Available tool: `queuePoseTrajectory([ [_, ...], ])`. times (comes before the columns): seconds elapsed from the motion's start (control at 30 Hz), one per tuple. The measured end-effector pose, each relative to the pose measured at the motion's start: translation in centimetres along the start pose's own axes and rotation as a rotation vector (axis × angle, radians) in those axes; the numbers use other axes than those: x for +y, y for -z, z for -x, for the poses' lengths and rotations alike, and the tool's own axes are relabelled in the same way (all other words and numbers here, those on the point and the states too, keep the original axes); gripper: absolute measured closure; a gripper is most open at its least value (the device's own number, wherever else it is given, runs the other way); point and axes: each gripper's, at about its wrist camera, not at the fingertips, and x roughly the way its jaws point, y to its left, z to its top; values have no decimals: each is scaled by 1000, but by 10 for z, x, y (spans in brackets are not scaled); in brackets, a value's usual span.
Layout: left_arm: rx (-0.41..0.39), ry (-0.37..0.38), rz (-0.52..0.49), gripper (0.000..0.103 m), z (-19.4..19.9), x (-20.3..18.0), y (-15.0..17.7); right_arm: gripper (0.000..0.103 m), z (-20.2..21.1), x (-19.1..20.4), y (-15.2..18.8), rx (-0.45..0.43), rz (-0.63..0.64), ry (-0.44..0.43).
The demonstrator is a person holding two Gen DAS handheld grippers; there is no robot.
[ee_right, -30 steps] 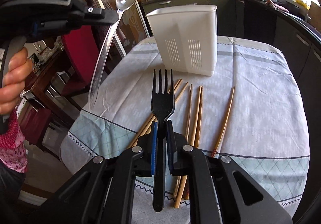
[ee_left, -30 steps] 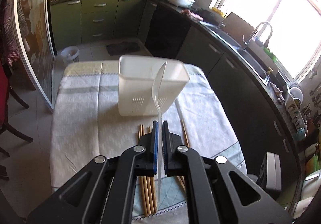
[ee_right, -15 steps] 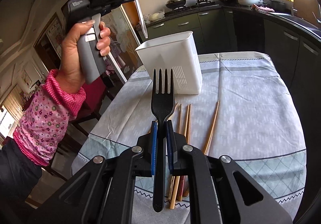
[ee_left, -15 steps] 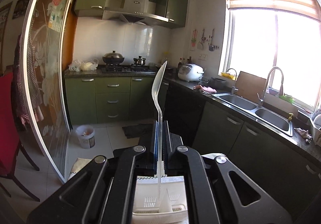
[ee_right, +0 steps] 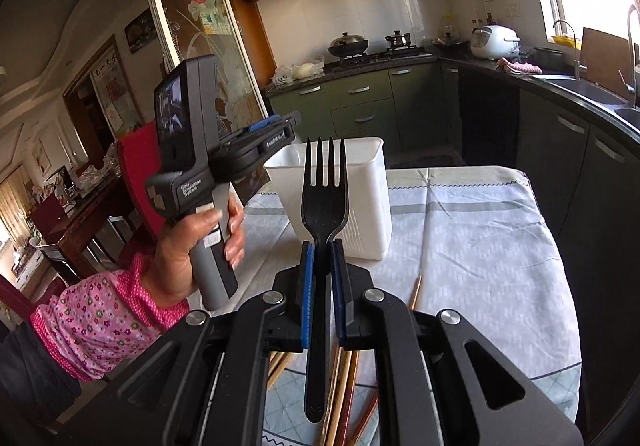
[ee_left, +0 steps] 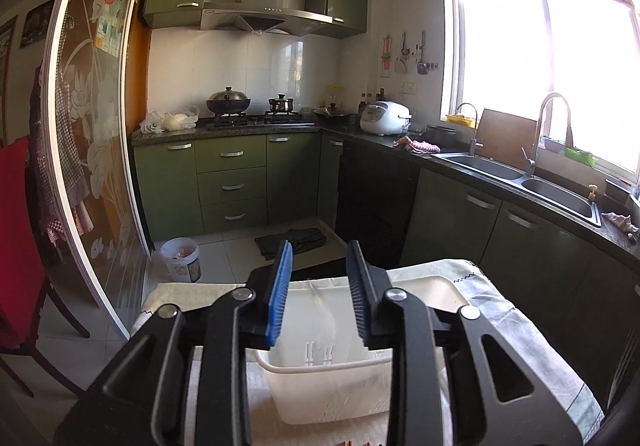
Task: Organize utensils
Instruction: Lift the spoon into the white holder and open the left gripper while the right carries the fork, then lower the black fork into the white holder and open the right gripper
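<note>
My left gripper [ee_left: 320, 286] is open and empty, held right above the white plastic utensil holder [ee_left: 332, 386]. A clear plastic spoon [ee_left: 324, 310] shows faintly inside the holder. In the right wrist view the left gripper [ee_right: 280, 126] hangs over the holder's [ee_right: 360, 214] left rim. My right gripper [ee_right: 320, 274] is shut on a black plastic fork [ee_right: 323, 190], tines up, held above the table in front of the holder. Wooden chopsticks [ee_right: 344, 386] lie on the tablecloth under the right gripper.
The table carries a pale patterned cloth [ee_right: 472, 230]. One chopstick [ee_right: 415, 292] lies apart to the right. A red chair [ee_left: 16, 226] stands left of the table. Kitchen counters and a sink [ee_left: 520, 178] run along the right.
My left gripper lowered over the holder and opened, and the clear spoon dropped into the holder. My right gripper with the fork lifted and tilted up a little.
</note>
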Motion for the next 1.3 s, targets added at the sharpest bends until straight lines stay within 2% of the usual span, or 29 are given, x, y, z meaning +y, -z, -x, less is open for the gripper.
queuePoseTrajectory([
  [0.13,-7,-3,32,70,20,11,-1,93,-18,5,-29,-40,36,23],
  [0.27,-18,0,88,68,60,26,1,93,-45,9,-67,-111,55,42],
  [0.37,-55,-15,58,64,94,32,8,93,-67,9,-97,-206,61,82],
  [0.47,-84,-31,11,64,122,37,14,93,-91,5,-121,-283,45,120],
  [0.63,-78,-41,5,64,143,53,17,93,-141,-4,-143,-306,46,198],
  [0.8,-35,-39,35,64,140,67,21,93,-167,-10,-137,-281,48,217],
  [1.03,-7,-14,41,64,135,62,24,93,-145,2,-95,-307,122,262],
  [1.23,32,7,25,64,134,49,27,92,-137,2,-69,-268,151,265],
  [1.3,63,13,18,64,132,45,30,85,-138,3,-62,-241,158,260],
])
